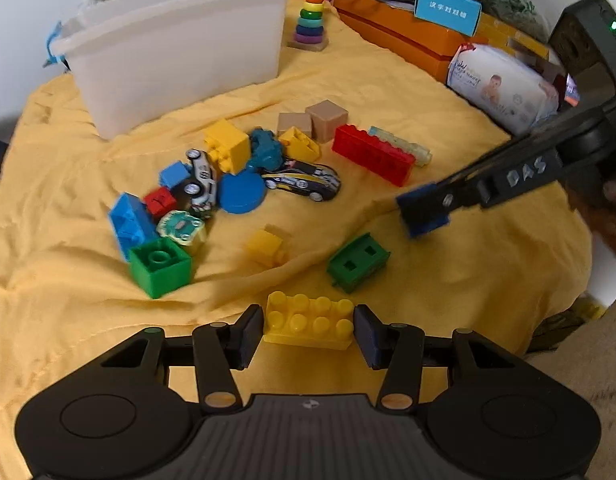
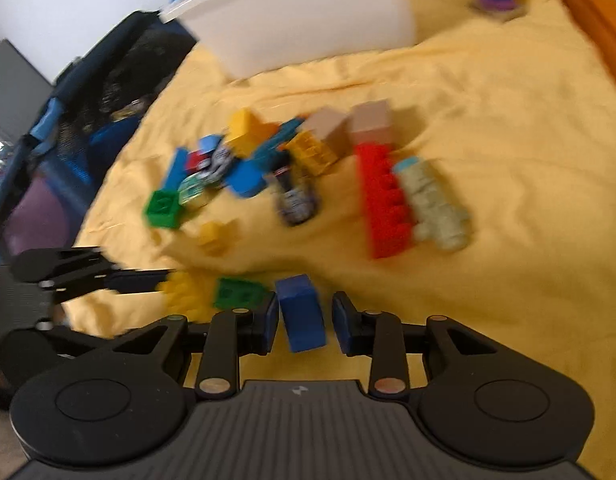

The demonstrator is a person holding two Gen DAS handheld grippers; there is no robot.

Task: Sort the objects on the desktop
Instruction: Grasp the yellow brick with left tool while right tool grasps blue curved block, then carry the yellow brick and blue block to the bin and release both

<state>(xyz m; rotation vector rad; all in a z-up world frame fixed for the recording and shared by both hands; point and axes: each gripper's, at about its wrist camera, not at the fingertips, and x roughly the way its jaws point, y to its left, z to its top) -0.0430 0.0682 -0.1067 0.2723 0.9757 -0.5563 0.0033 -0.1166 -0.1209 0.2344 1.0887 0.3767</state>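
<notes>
My left gripper [image 1: 308, 330] is shut on a yellow studded brick [image 1: 310, 322] just above the yellow cloth [image 1: 448, 280]. My right gripper [image 2: 304, 314] has a blue block [image 2: 302, 312] between its jaws; its right pad stands slightly off the block, and the view is blurred. In the left wrist view the right gripper [image 1: 424, 210] shows at the right with the blue block [image 1: 418, 204] above the cloth. A green brick [image 1: 358, 262] lies between the two grippers. A pile of bricks and toy cars [image 1: 300, 180] lies mid-cloth. A white plastic bin [image 1: 176, 48] stands behind.
A long red brick [image 1: 374, 154], a pale brick [image 1: 400, 146] and two tan cubes [image 1: 312, 122] lie behind the pile. A ring-stacker toy [image 1: 310, 14], orange boxes [image 1: 396, 30] and a wipes pack [image 1: 504, 86] line the far right. The cloth drops off at right.
</notes>
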